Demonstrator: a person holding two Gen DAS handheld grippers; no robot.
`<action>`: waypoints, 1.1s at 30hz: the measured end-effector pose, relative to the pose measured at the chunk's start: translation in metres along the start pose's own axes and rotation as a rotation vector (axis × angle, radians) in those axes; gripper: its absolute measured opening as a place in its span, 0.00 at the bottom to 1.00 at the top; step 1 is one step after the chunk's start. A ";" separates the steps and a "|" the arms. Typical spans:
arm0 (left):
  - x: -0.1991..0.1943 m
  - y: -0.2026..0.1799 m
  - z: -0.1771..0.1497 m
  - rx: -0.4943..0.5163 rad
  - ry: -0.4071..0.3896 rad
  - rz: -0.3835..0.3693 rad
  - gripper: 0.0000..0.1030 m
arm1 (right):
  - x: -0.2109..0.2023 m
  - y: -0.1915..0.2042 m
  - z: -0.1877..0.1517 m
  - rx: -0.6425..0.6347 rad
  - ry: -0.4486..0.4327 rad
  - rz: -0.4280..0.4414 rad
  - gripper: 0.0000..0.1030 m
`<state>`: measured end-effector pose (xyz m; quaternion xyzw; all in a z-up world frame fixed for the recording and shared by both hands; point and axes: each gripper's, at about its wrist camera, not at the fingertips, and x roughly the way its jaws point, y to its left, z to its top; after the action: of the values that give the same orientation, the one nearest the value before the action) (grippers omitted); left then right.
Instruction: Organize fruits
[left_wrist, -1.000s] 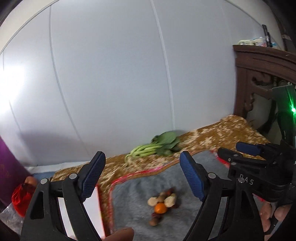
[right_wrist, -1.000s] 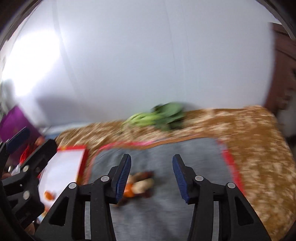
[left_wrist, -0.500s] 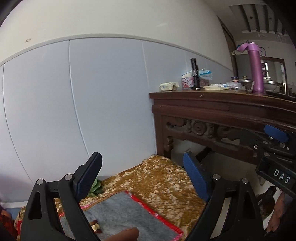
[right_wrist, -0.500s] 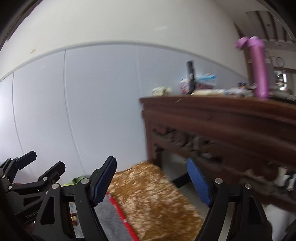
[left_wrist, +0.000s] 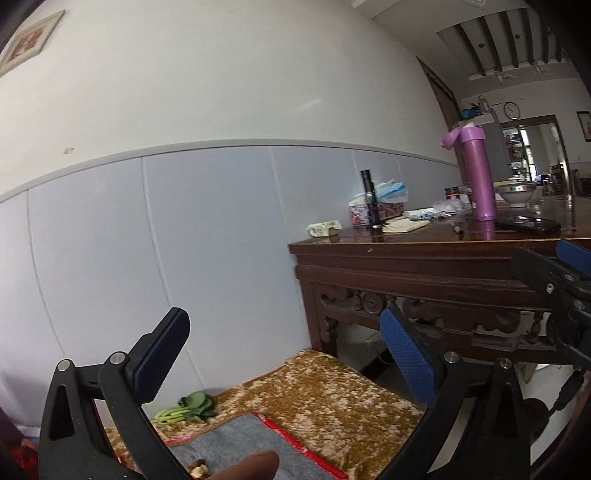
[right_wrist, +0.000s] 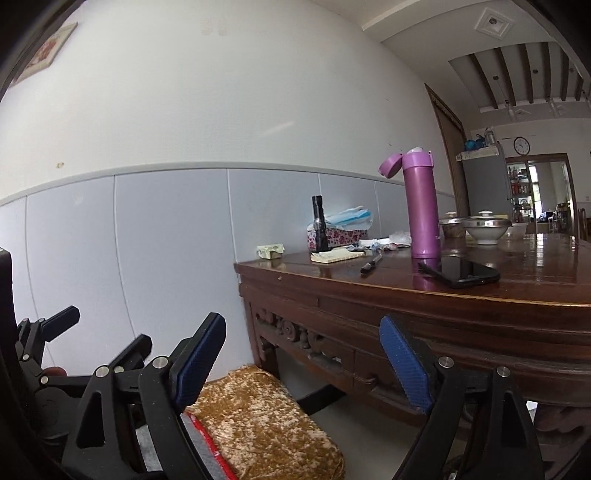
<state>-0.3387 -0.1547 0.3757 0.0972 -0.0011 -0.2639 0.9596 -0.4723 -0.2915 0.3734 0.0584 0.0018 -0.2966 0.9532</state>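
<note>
While raised, left hand-held gripper (left_wrist: 284, 365) stands above fruits (left_wrist: 199, 469)

Wooden table (right_wrist: 424, 295) ahead, open floor (right_wrist: 369, 424) beneath

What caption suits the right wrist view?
Open, empty right gripper faces a carved wooden table bearing a purple flask and phone.
</note>
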 end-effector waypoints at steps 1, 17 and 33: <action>-0.002 0.013 0.001 -0.002 0.002 0.057 1.00 | 0.000 0.003 0.000 0.005 -0.003 0.023 0.84; -0.174 0.287 -0.044 -0.102 0.098 1.286 1.00 | 0.032 0.213 -0.024 0.045 0.101 0.814 0.85; -0.232 0.315 -0.068 -0.172 0.122 1.437 1.00 | 0.026 0.263 -0.036 0.057 0.163 1.019 0.85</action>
<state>-0.3757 0.2408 0.3790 0.0112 0.0095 0.4384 0.8986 -0.3012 -0.0870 0.3658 0.1006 0.0393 0.2110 0.9715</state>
